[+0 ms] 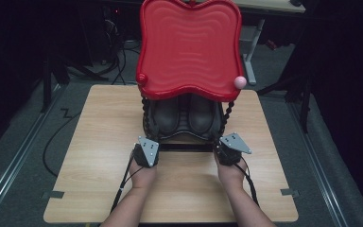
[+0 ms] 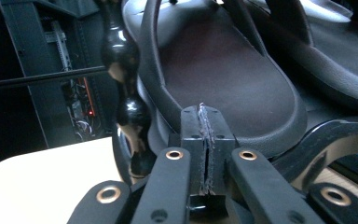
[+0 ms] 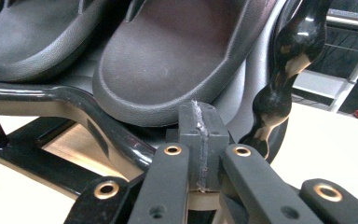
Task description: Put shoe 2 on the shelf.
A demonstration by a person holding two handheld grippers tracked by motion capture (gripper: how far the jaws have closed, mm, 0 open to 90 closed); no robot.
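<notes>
A small black rack point(image 1: 186, 147) stands mid-table with a red wavy tray point(image 1: 189, 42) on top of it. A pair of dark sandals point(image 1: 166, 116) lies on its lower shelf. My left gripper point(image 1: 150, 140) is at the rack's front left corner. In the left gripper view its pads point(image 2: 196, 126) are pressed together, empty, just short of a sandal's toe point(image 2: 223, 74). My right gripper point(image 1: 225, 141) is at the front right corner. It is shut point(image 3: 199, 116) with nothing in it, just below the other sandal's toe point(image 3: 168, 60) and above the rack's front rail point(image 3: 51, 100).
Beaded black posts point(image 2: 123, 56) point(image 3: 289, 51) carry the tray at the rack's corners. A pink ball point(image 1: 239, 82) and a red knob point(image 1: 142, 78) sit on the tray's front corners. The wooden table point(image 1: 104, 156) is bare on both sides of the rack. Cables trail from both grippers.
</notes>
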